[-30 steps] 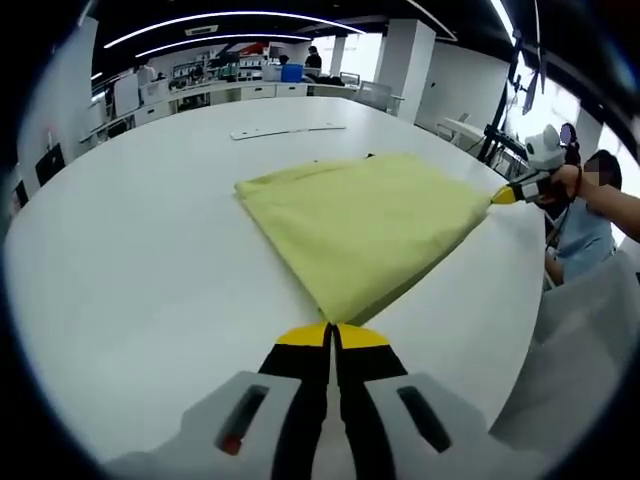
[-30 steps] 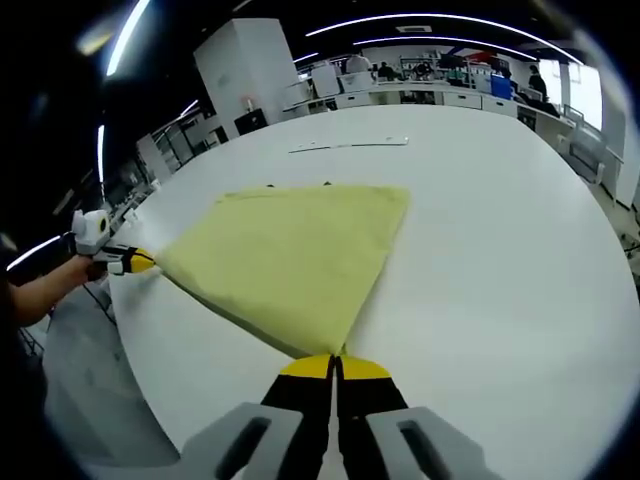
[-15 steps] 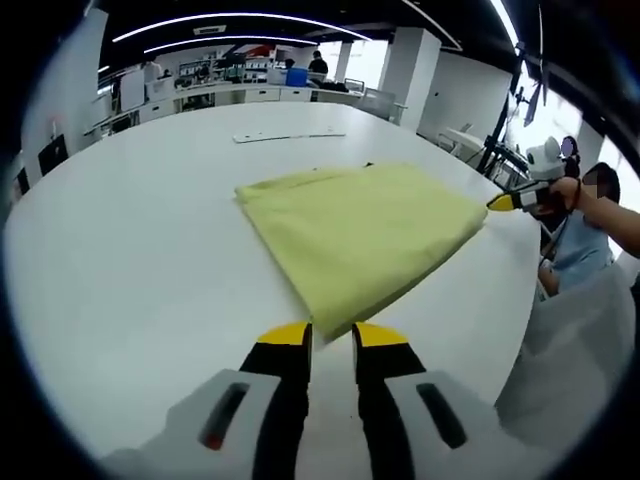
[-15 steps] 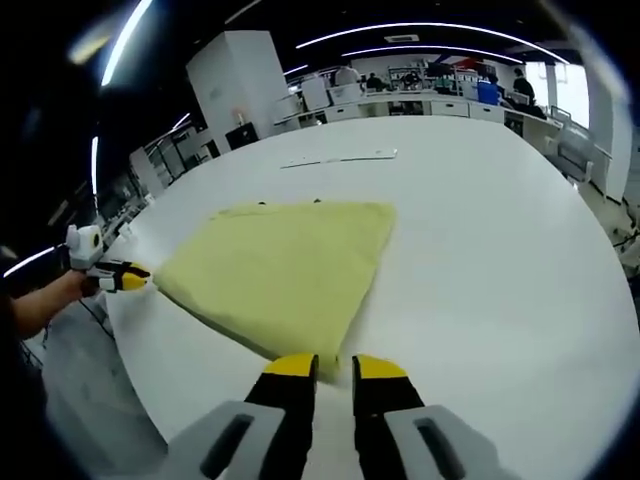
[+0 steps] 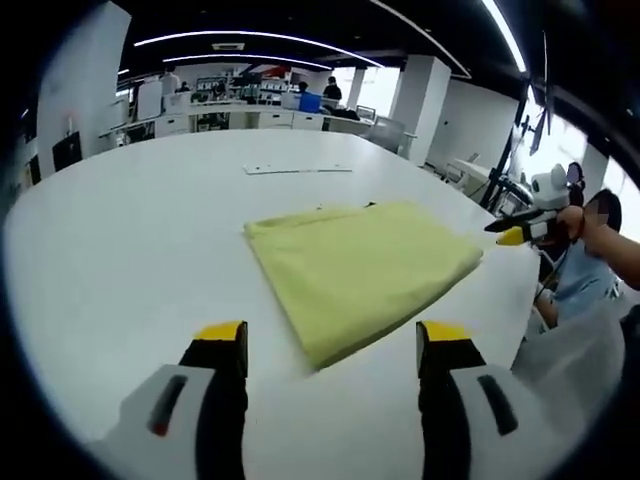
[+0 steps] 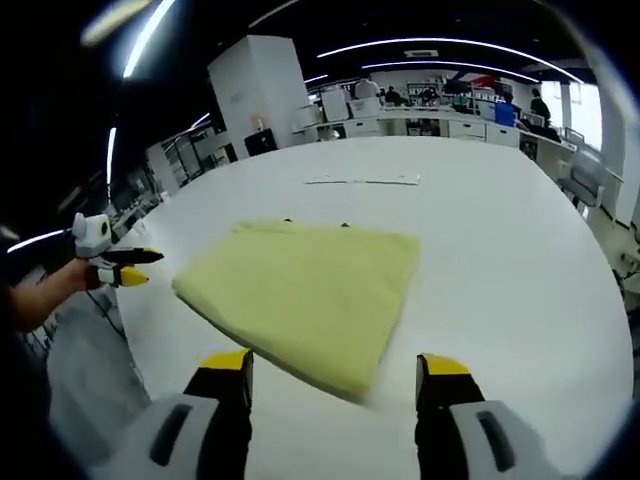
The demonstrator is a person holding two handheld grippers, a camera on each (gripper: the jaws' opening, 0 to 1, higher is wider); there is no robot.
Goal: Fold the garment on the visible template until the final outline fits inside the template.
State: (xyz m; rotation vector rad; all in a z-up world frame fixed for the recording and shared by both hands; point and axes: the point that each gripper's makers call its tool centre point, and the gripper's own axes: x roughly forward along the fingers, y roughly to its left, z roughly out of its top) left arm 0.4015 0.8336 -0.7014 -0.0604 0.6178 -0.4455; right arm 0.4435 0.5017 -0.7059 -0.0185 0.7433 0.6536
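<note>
A yellow-green garment lies folded flat on the white table. In the left gripper view my left gripper stands open just short of the cloth's near corner, with nothing between its jaws. The right gripper, held by a hand, hovers off the cloth's right corner. In the right gripper view the garment lies ahead of my right gripper, whose jaws are wide apart and hold nothing. The left gripper shows at the left, off the cloth. Small dark template marks peek out at the cloth's far edge.
A thin white strip lies on the table beyond the garment. A person sits by the table's right edge. The table edge runs close to the cloth on the near left. Desks and shelves line the back of the room.
Both grippers were shut on the garment's corners, then opened and let go. They have drawn back a little, and the cloth now rests flat on the table.
</note>
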